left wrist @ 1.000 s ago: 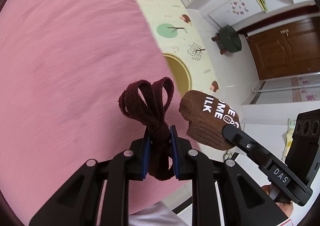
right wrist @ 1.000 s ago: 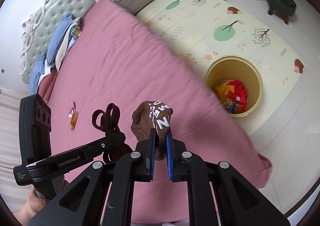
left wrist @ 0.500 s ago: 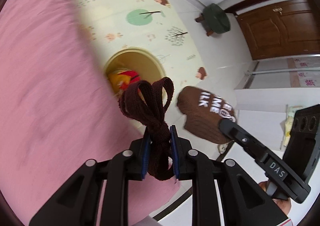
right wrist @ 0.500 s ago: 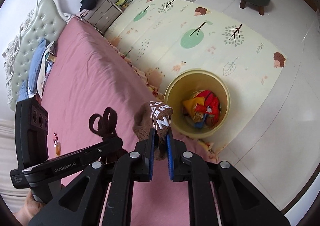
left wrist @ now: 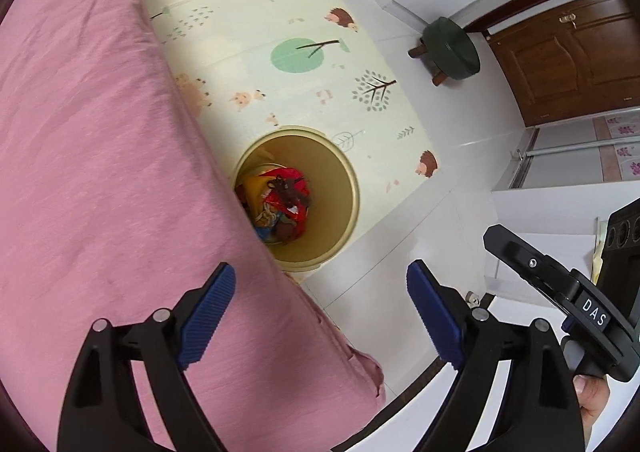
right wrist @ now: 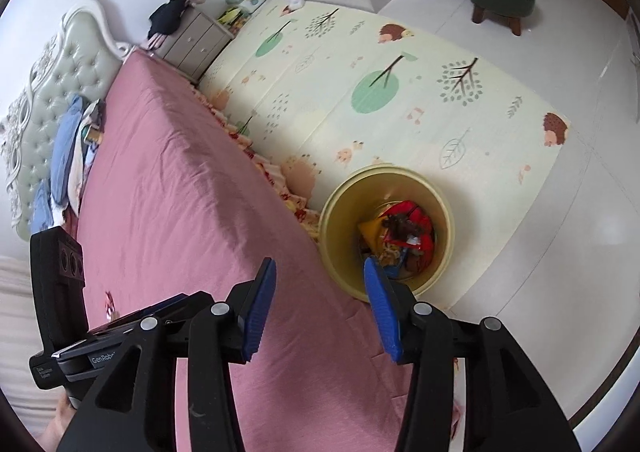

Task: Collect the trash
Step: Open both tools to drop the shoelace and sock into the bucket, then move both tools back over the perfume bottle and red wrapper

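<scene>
A yellow bin (left wrist: 353,188) (right wrist: 330,212) stands on the play mat against the bed's side. It holds red and yellow wrappers. A dark maroon strap (left wrist: 289,188) (right wrist: 402,226) lies on top of them, and a brown lump (left wrist: 285,231) sits lower down. My left gripper (left wrist: 320,272) hangs above the bed's edge beside the bin, jaws opening wide with nothing between them. My right gripper (right wrist: 320,264) is also opening and holds nothing, its right pad over the bin's near rim. Each view shows the other gripper at its side.
The pink bed (right wrist: 168,188) fills the left, with a small wrapper (right wrist: 109,300) lying on it. Pillows and a padded headboard (right wrist: 76,64) are at the far end, beside a nightstand (right wrist: 192,40). A green stool (left wrist: 452,46) and a wooden door (left wrist: 568,52) stand beyond the mat.
Both grippers moved from over the bed to the bin and opened. The maroon strap and the brown sock have left the jaws. The strap now lies in the bin.
</scene>
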Demonstrator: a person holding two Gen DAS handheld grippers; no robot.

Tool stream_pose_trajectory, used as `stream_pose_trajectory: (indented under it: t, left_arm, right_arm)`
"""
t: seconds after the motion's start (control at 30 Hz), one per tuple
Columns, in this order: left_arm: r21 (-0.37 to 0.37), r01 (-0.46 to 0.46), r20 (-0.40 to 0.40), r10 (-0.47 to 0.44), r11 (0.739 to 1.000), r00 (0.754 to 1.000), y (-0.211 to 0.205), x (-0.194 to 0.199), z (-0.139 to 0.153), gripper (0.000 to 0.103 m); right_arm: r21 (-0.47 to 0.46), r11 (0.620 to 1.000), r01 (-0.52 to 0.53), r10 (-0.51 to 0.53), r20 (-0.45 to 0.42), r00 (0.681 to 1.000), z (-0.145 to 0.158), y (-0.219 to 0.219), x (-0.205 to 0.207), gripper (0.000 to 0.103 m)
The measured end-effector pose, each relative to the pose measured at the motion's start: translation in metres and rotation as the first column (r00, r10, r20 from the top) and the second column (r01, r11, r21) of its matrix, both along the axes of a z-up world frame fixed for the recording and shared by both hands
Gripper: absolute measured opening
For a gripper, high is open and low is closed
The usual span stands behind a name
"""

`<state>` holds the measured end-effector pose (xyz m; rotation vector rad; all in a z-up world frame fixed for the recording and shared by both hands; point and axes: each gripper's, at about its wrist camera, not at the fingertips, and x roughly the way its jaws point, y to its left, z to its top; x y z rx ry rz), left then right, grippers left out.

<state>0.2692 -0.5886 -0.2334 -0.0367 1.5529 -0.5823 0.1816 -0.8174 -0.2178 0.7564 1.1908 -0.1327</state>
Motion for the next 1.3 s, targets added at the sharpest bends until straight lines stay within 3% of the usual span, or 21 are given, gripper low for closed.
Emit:
stream_pose_trajectory:
  t: [0.3, 0.5, 0.7, 0.87, 1.03, 1.3]
  left_arm:
    - [0.004, -0.112, 0.032, 0.112, 0.994, 0.993, 0.093, -0.019, 0.017, 0.088]
    - [0.023, -0.244, 0.041, 0.243, 0.970, 0.969, 0.192, -0.041, 0.020, 0.088]
    - [0.039, -0.391, 0.057, 0.389, 0.920, 0.920, 0.301, -0.062, 0.022, 0.088]
    - [0.067, -0.484, 0.108, 0.475, 0.873, 0.873, 0.386, -0.079, 0.026, 0.088]
    - [0.102, -0.507, 0.161, 0.489, 0.856, 0.857, 0.450, -0.086, 0.031, 0.088]
    - [0.120, -0.547, 0.220, 0.515, 0.828, 0.828, 0.548, -0.074, 0.037, 0.088]
  right_arm:
    - [-0.002, 0.986, -0.165, 0.165, 0.028, 0.986, 0.022, 0.086, 0.014, 0.046]
    - [-0.007, 0.951, -0.309, 0.309, 0.039, 0.950, 0.032, 0.175, 0.017, 0.046]
    - [0.006, 0.904, -0.426, 0.425, 0.056, 0.903, 0.037, 0.269, 0.017, 0.046]
    - [0.002, 0.845, -0.534, 0.533, 0.063, 0.844, 0.041, 0.353, 0.015, 0.046]
    - [-0.017, 0.780, -0.625, 0.625, 0.072, 0.777, 0.044, 0.430, 0.018, 0.046]
    - [-0.055, 0.717, -0.695, 0.697, 0.083, 0.712, 0.050, 0.525, 0.031, 0.047]
